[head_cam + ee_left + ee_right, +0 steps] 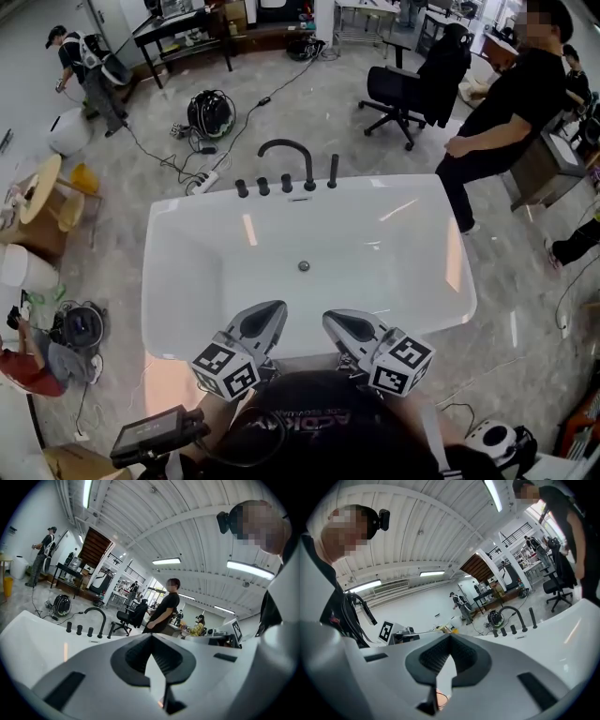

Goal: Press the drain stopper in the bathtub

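A white bathtub [178, 225] fills the middle of the head view. Its small round metal drain stopper [304, 266] sits in the tub floor, nearer the far wall. A black arched faucet [289, 155] with several black knobs stands on the far rim. My left gripper [270, 311] and right gripper [336, 321] hover side by side over the near rim, well short of the stopper. Both are shut with nothing held. The left gripper view shows its jaws [152, 660] closed and pointing up at the ceiling, and so does the right gripper [447, 660] view. The stopper is hidden in both gripper views.
A person in black [511, 112] stands just beyond the tub's far right corner, next to a black office chair [403, 94]. Cables, a power strip [202, 183] and a round black device [210, 112] lie on the floor behind the faucet. Another person [37, 352] crouches at left.
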The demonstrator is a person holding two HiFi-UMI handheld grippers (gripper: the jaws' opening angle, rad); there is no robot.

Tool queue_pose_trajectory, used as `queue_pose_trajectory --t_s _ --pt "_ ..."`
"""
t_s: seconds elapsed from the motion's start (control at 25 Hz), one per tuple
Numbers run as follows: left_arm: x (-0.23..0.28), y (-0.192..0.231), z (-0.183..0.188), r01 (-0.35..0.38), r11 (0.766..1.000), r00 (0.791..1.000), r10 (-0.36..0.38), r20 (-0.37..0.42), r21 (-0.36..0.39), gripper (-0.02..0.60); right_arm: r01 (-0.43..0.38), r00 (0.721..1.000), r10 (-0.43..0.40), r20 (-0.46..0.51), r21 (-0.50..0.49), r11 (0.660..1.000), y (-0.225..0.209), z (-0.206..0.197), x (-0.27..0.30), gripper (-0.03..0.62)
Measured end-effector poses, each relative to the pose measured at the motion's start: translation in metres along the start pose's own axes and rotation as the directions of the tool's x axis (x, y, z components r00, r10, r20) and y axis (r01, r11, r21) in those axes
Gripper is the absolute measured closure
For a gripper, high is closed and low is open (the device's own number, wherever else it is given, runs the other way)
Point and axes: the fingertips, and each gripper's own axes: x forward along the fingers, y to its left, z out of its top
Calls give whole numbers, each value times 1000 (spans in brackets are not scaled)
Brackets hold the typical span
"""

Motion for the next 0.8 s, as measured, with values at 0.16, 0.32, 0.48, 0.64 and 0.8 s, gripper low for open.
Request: queue_pose_trajectory --t_s 0.16,0.32,0.48,0.64,0.8 --pt "1 -2 -2 5 1000 1000 -5 -1 -6 574 -1 1000 1 -5 7 1000 -1 -1 0 580" --pt "2 -1 2 12 1000 1000 -12 1 0 574 -1 1000 1 -5 6 1000 -1 2 2 580" --pt "5 0 3 11 1000 1000 -11 1 6 574 -2 1000 2 -6 8 1000 -4 3 3 580" --pt "8 1 3 13 1000 1000 -13 2 8 574 -5 1000 5 -12 8 1000 -6 2 5 580" --pt "7 2 2 10 1000 1000 -10 -3 1 574 0 1000 0 -15 17 1000 -7 1 5 580"
